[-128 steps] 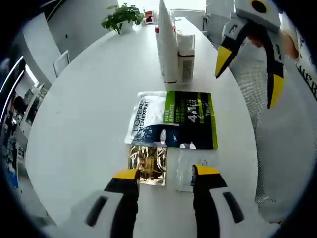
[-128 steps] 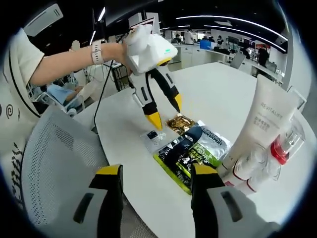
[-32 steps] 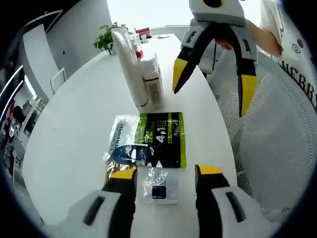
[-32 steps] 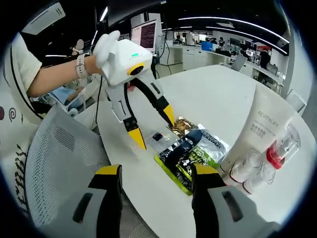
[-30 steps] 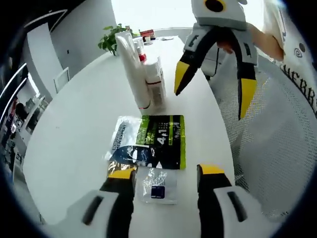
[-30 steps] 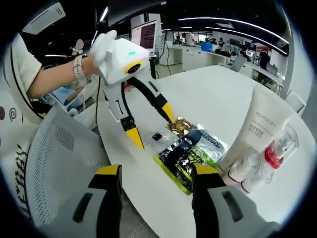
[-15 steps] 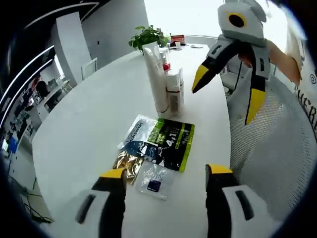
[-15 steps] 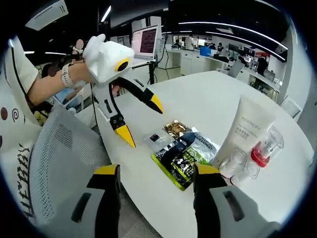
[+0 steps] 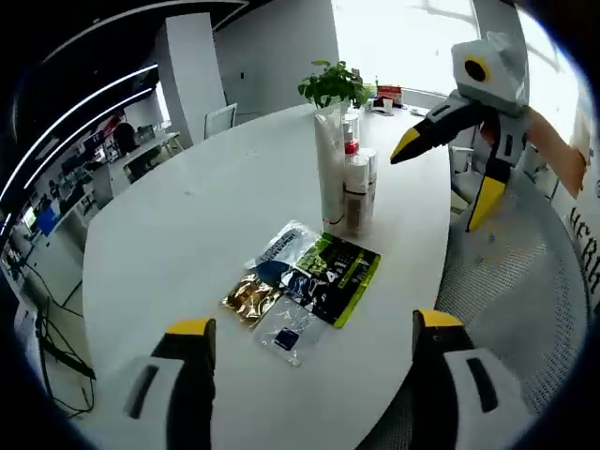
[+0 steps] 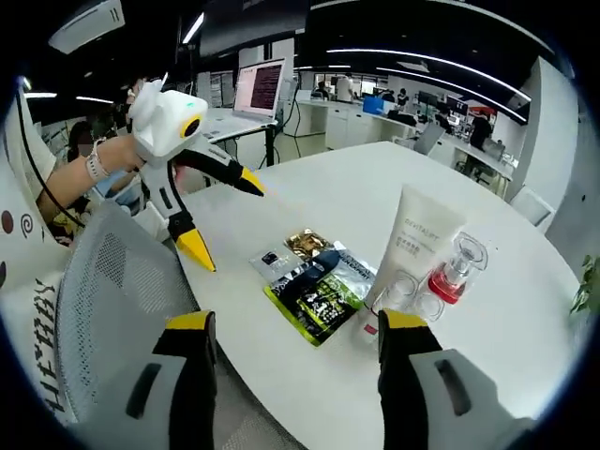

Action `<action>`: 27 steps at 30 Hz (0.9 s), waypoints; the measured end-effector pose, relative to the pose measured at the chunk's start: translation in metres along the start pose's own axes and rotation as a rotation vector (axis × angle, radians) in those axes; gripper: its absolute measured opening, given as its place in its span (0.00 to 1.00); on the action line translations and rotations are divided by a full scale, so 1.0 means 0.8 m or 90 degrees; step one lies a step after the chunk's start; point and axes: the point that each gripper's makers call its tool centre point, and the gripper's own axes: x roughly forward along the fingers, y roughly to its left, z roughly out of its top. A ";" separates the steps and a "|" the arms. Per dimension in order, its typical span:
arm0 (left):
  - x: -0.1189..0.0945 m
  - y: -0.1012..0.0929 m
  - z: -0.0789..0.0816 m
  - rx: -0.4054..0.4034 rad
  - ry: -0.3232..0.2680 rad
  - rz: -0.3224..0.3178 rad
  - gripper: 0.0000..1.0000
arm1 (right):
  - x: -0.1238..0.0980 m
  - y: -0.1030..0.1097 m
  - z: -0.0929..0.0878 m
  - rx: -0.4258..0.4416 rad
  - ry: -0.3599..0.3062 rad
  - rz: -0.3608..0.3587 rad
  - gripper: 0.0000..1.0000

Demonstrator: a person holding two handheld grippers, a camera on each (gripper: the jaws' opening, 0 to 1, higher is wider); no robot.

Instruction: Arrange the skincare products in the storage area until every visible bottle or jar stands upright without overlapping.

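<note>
A tall white tube (image 9: 329, 169) (image 10: 410, 244) stands upright on the white table (image 9: 187, 234) beside a red-necked pump bottle (image 10: 450, 272) (image 9: 350, 141) and a white bottle (image 9: 358, 195). Flat in front lie a green and black sachet (image 9: 337, 274) (image 10: 314, 298), a silvery pouch (image 9: 284, 244), a gold sachet (image 9: 248, 297) (image 10: 304, 244) and a clear sachet (image 9: 287, 334) (image 10: 272, 260). My left gripper (image 9: 312, 330) (image 10: 220, 211) hangs open above and short of the sachets. My right gripper (image 10: 295, 328) (image 9: 445, 173) is open too, held high off the table's edge.
A potted plant (image 9: 335, 86) and small items stand at the table's far end. A mesh chair (image 10: 94, 309) (image 9: 506, 281) sits against the near edge under my right gripper. A laptop (image 10: 258, 89), desks and other chairs (image 9: 220, 120) fill the office behind.
Both grippers have pulled back and up from the table, so the products look smaller and farther. The sachets and bottles have not moved. Both stay open and empty.
</note>
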 end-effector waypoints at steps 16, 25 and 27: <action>-0.031 0.000 0.001 -0.085 -0.023 0.055 0.99 | -0.020 -0.022 -0.010 0.019 -0.015 -0.042 0.92; -0.040 -0.008 0.000 -0.101 -0.029 0.058 0.99 | -0.022 -0.027 -0.017 0.024 -0.006 -0.056 0.99; -0.040 -0.008 0.000 -0.104 -0.029 0.058 0.99 | -0.022 -0.028 -0.018 0.022 -0.005 -0.058 0.99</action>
